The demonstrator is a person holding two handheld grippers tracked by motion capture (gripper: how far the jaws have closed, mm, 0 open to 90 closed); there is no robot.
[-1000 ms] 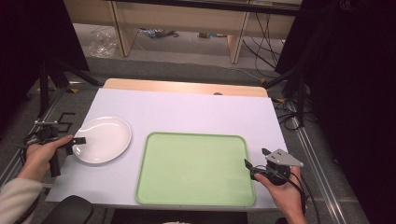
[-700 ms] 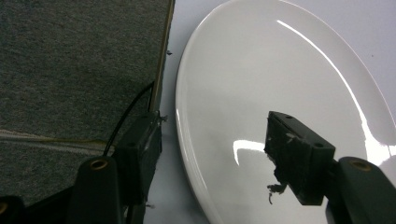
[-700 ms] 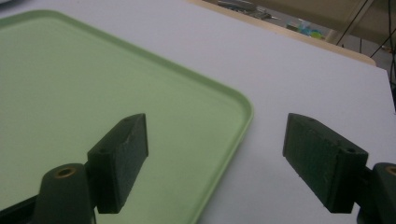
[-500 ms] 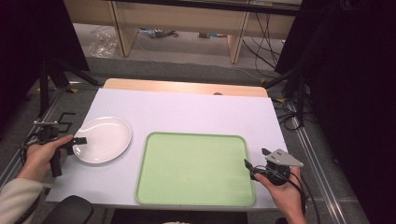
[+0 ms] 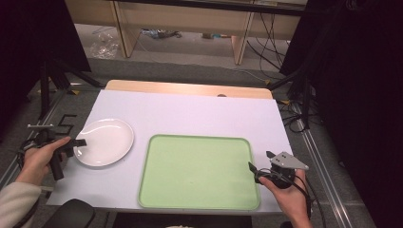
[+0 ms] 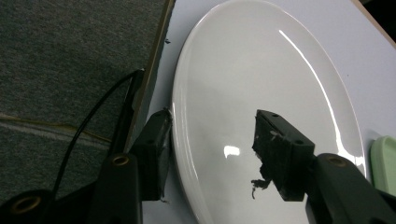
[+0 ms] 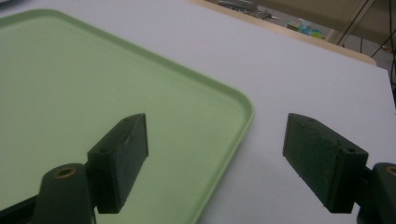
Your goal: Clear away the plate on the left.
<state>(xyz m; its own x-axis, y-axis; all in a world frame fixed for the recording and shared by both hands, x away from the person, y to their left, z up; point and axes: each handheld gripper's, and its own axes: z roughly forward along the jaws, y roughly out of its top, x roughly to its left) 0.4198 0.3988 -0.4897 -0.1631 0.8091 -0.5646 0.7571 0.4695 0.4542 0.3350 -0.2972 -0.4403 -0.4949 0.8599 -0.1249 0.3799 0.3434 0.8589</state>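
My left gripper [image 6: 210,154] straddles the near-left rim of the round white glazed plate [image 5: 105,141] by the table's left edge, jaws apart, one under the lip and one over the bowl, placed, I judge, to pinch and lift it. My right gripper [image 7: 215,163], jaws wide, brackets the right rim of the flat pale-green plastic tray [image 5: 197,171] near the front edge, perhaps to steady it
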